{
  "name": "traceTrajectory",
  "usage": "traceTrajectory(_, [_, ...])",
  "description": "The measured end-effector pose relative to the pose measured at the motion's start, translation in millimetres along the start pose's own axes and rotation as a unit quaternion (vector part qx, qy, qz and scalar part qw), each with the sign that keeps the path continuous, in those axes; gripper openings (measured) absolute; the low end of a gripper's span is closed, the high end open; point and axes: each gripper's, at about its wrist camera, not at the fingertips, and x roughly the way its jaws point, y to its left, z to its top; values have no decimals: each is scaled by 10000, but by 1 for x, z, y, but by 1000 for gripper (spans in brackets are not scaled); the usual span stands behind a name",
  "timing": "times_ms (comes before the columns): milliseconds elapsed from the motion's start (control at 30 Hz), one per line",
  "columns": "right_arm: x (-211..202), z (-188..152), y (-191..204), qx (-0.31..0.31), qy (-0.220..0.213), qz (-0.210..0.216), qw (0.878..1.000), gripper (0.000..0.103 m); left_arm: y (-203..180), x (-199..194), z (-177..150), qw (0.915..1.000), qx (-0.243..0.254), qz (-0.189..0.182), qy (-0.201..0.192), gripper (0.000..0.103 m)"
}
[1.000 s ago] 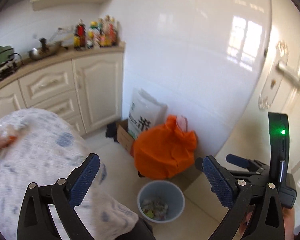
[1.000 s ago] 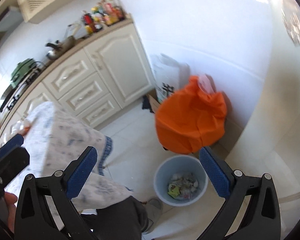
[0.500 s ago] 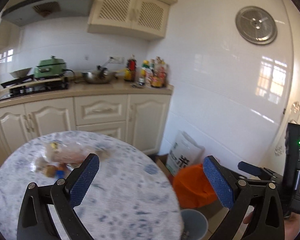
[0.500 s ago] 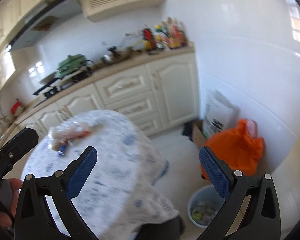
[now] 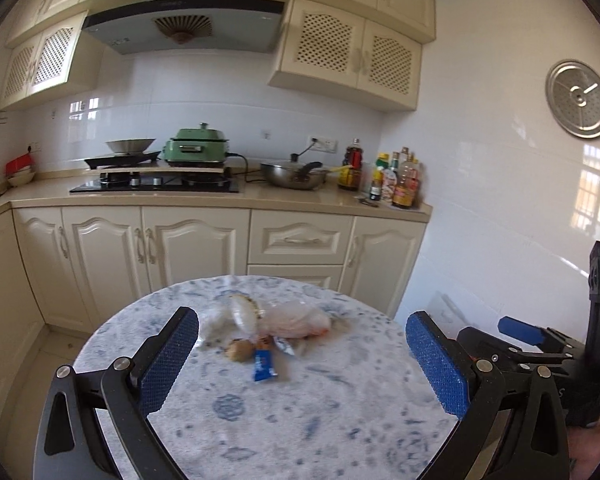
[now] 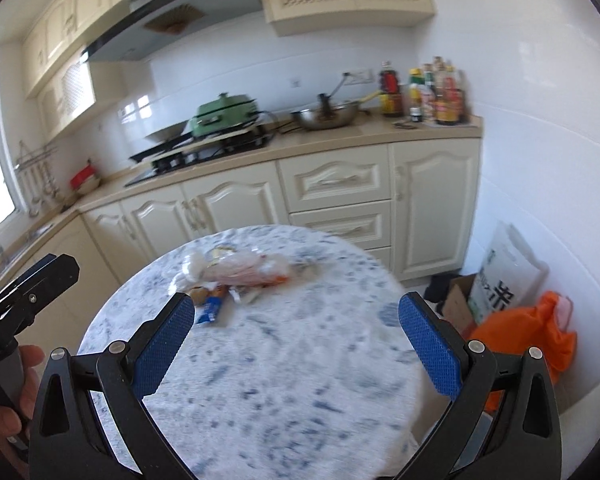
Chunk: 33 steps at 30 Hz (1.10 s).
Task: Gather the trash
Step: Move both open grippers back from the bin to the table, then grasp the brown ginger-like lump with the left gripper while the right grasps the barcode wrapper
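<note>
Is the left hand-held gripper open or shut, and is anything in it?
Open and empty: the left hand-held gripper has its blue pads spread wide, with only the table and trash pile showing between them.

Kitchen was pretty lived-in: a green electric cooker (image 5: 198,148) sat on the stove upper middle, a steel wok (image 5: 293,176) right of it, then a bunch of sauce bottles (image 5: 396,180) at the counter's end. Round metal plate (image 5: 579,99) hung on the white wall, upper right. Cream cabinets (image 5: 196,248) ran below.
</note>
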Motion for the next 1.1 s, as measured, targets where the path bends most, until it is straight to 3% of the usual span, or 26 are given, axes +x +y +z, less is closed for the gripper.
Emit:
traceTrajectory(267, [47, -1, 43, -459, 303, 233, 9982, 103, 32, 18, -6, 9987, -63, 486, 159, 102])
traceTrajectory(567, [120, -10, 60, -498, 907, 303, 9942, 103, 55, 93, -1, 9945, 13, 610, 851, 102])
traceTrajectory(967, [214, -21, 53, -529, 1775, 381, 9820, 75, 81, 224, 8, 9812, 384, 534, 1812, 100])
traceTrajectory(1067, [229, -23, 51, -593, 1900, 408, 9791, 58, 82, 256, 13, 9766, 426, 384, 2073, 91])
traceTrajectory(1100, [234, -23, 51, -613, 1935, 410, 9783, 57, 82, 264, 13, 9750, 424, 335, 2156, 85])
